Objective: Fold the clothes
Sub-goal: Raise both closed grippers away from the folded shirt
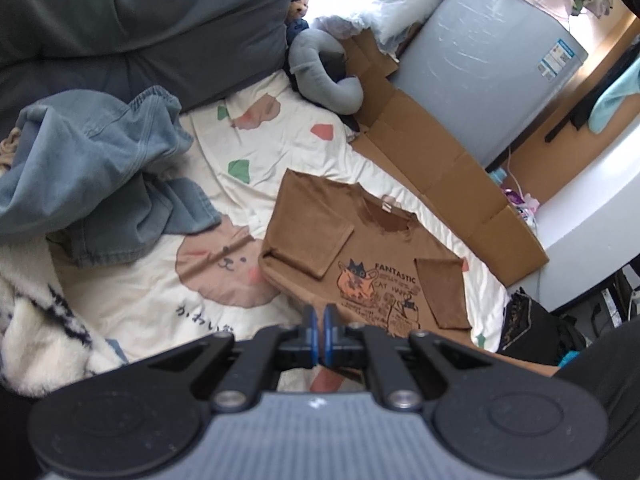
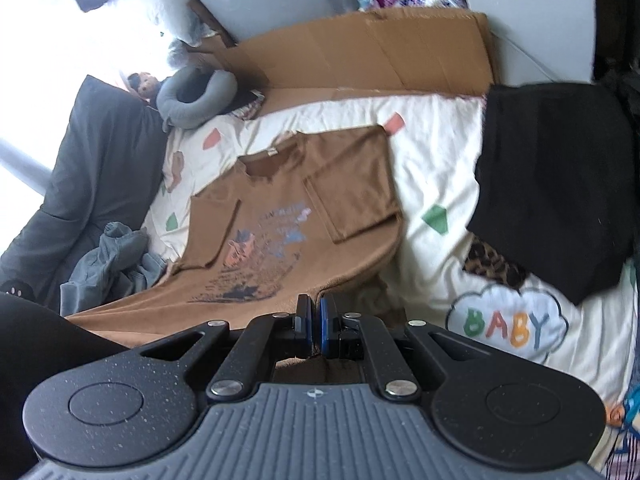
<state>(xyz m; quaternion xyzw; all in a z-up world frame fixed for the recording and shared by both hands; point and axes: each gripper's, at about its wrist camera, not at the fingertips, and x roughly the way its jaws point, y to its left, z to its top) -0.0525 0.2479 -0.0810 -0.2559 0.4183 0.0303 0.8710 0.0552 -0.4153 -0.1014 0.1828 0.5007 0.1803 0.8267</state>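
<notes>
Brown tee lies flat on the bed, sleeves folded in, soft, light and limp, best pinched at the hem corners; left gripper and right gripper are both closed, seemingly pinching its near hem.

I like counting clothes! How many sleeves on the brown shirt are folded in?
2. On the brown shirt, one sleeve is folded in beside the collar above the cat print, and the other sleeve lies folded in on the opposite side.
</notes>
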